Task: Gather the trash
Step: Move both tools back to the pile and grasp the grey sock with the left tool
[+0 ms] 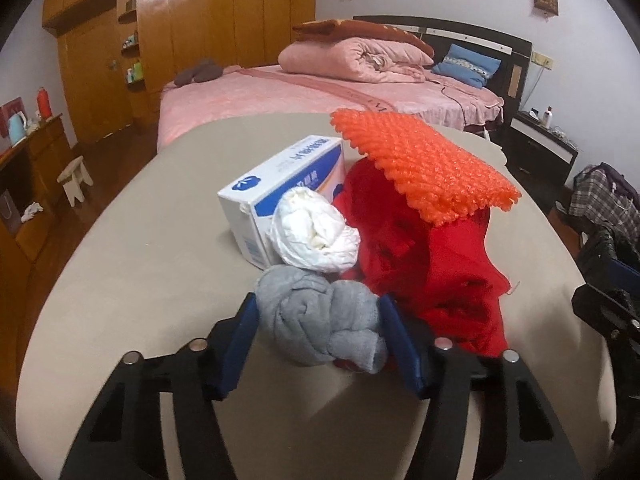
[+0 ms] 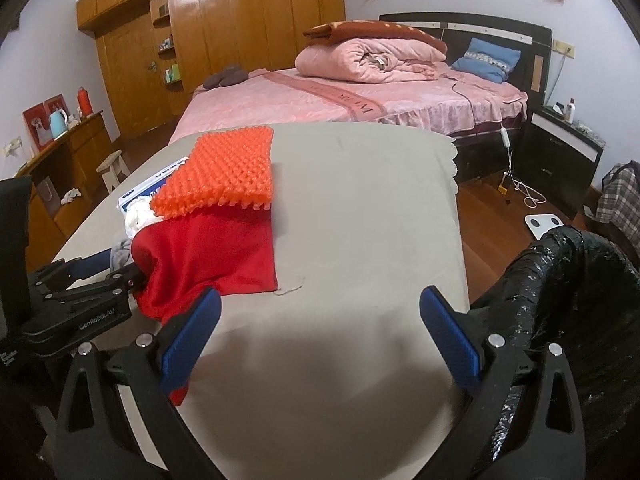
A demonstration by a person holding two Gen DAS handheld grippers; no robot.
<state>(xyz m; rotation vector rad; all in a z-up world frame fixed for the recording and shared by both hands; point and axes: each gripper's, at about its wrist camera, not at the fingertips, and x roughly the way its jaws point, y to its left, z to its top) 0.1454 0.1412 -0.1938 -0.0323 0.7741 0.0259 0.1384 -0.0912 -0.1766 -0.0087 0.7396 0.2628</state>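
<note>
On the beige table (image 1: 120, 240), left gripper (image 1: 318, 320) pinches a knotted grey cloth (image 1: 320, 320), apparently touching red fabric (image 1: 432, 264) at its 2 o'clock. Right gripper (image 2: 320, 312) gapes wide, holding nothing; bin (image 2: 560, 280) at 3 o'clock.

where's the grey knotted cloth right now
In the left wrist view, the grey knotted cloth sits between the left gripper's fingers, beside the red fabric.

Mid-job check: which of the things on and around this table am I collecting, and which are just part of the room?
Job:
grey rag, between the left gripper pads
white wad
blue-white box
orange mesh
red cloth
black-lined bin

Just there:
bed
wardrobe
stool
</note>
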